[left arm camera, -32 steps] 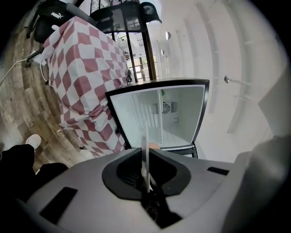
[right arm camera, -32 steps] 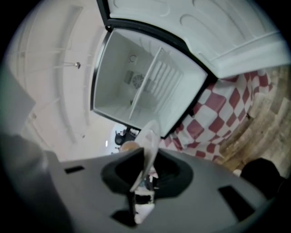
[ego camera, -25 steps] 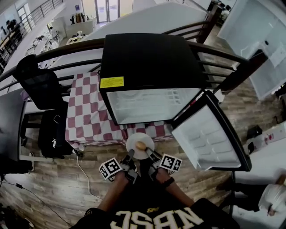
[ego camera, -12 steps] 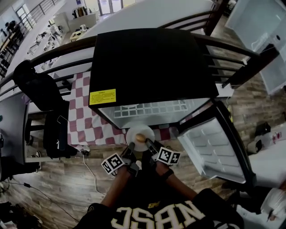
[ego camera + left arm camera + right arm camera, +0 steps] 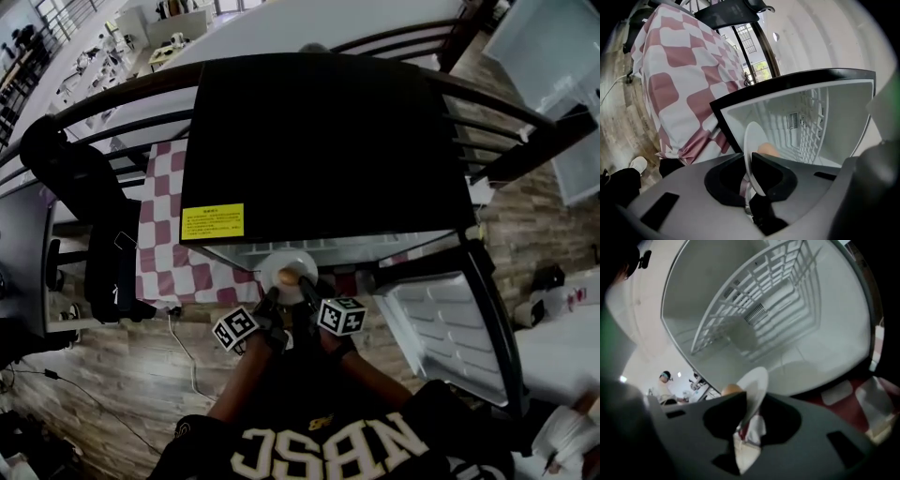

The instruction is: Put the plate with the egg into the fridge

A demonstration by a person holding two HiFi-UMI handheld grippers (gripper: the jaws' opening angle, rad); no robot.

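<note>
A white plate (image 5: 289,265) with a brown egg (image 5: 287,277) on it sits at the mouth of the open black fridge (image 5: 323,141), just under its top edge. My left gripper (image 5: 273,298) and right gripper (image 5: 305,287) each pinch the plate's near rim. In the left gripper view the plate (image 5: 752,140) stands edge-on between the jaws of the left gripper (image 5: 751,161), with the egg (image 5: 768,150) behind it. The right gripper (image 5: 746,404) holds the plate (image 5: 755,384) beside the egg (image 5: 731,390). Both grippers' jaws are opening slightly while their pads still touch the rim.
The fridge door (image 5: 450,323) hangs open to the right. Inside are white walls and a wire shelf (image 5: 759,291). A table with a pink checked cloth (image 5: 164,253) stands left of the fridge, beside a black chair (image 5: 75,178). A dark railing (image 5: 525,131) runs behind.
The plate with the egg has moved forward from in front of the fridge to its opening, both grippers still on its rim. The view has closed in over the fridge top.
</note>
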